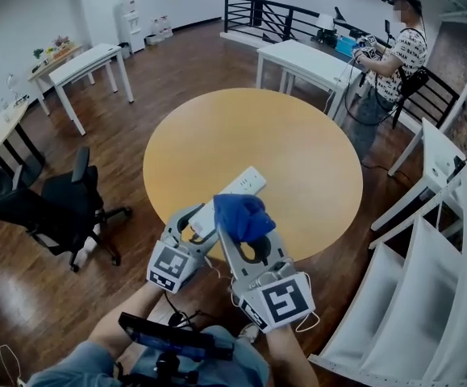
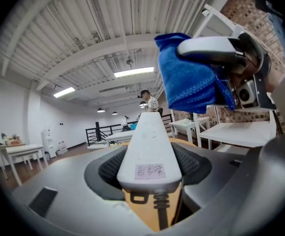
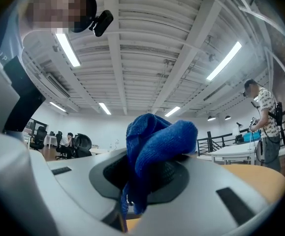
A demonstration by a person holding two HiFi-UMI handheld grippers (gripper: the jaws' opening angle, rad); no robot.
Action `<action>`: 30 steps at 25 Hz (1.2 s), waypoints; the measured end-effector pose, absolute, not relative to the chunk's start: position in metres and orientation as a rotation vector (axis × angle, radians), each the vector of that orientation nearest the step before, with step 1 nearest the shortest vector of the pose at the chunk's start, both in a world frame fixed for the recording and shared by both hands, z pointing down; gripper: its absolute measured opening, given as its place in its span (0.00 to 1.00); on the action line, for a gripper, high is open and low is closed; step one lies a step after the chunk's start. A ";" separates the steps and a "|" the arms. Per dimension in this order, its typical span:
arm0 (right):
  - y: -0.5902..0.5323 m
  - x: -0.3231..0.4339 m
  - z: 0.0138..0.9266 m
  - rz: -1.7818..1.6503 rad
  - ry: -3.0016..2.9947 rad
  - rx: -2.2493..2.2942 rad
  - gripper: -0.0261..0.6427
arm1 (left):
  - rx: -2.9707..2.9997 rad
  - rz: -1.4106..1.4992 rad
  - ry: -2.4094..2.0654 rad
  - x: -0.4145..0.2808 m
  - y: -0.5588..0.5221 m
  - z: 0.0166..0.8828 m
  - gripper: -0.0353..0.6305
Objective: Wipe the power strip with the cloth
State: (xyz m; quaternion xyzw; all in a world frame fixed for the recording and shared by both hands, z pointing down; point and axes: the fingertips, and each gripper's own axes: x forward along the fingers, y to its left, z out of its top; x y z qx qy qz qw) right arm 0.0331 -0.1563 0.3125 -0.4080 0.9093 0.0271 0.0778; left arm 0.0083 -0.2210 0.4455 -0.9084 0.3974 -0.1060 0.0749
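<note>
My left gripper [image 1: 201,226] [image 2: 149,173] has its fingers clamped on the cord end of the white power strip [image 1: 245,185] [image 2: 149,146], one pad on each long side. The cord drops out of that end towards me, and a small label sits on the strip's top face just ahead of the pads. The strip reaches away from me over the near part of the round yellow worktop [image 1: 298,151].

My right gripper [image 1: 245,230] [image 3: 147,173] has its fingers closed on the blue cloth [image 1: 243,214] [image 3: 154,141] [image 2: 186,82]. The cloth is bunched between the pads, with a fold rising above them and a tail hanging below. It hangs just right of the strip and over its middle. I cannot tell whether the two touch.

Far right, a person [image 1: 394,63] stands beside a white table [image 1: 306,61].
</note>
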 end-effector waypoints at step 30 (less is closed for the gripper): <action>-0.185 0.037 0.267 0.155 2.654 -1.143 0.15 | -2.530 -0.280 1.158 0.003 -0.181 0.383 0.48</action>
